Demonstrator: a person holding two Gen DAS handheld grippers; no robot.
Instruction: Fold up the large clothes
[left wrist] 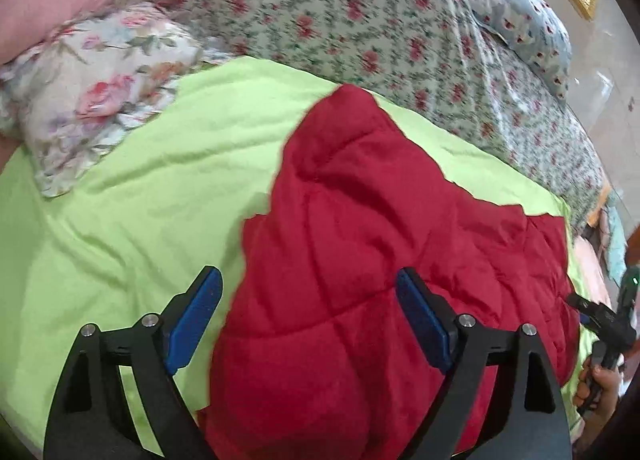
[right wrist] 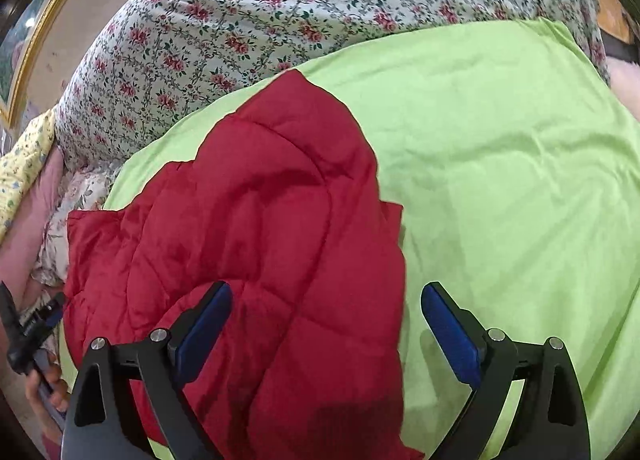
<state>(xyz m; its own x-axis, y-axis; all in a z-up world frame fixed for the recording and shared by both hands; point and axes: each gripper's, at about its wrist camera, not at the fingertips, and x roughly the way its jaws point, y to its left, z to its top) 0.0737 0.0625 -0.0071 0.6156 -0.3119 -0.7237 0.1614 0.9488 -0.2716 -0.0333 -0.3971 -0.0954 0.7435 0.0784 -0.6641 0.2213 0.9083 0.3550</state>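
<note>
Red quilted jacket lies bunched on the green sheet, both claws wide and empty.

The jacket (left wrist: 360, 260) sits on the sheet (left wrist: 120, 199), likely spread as a clean folding surface. Left gripper (left wrist: 308, 320) and right gripper (right wrist: 326, 324) hover over the jacket, holding nothing, probably choosing edges to pinch.

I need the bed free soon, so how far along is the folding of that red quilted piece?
Done: the red quilted garment lies on the green sheet with layers already overlapping, so at least one fold seems made. In hand: nothing; the left gripper and right gripper both hover open above it. Left: the bundle looks lumpy and uneven, so further folds and squaring up likely remain.
</note>
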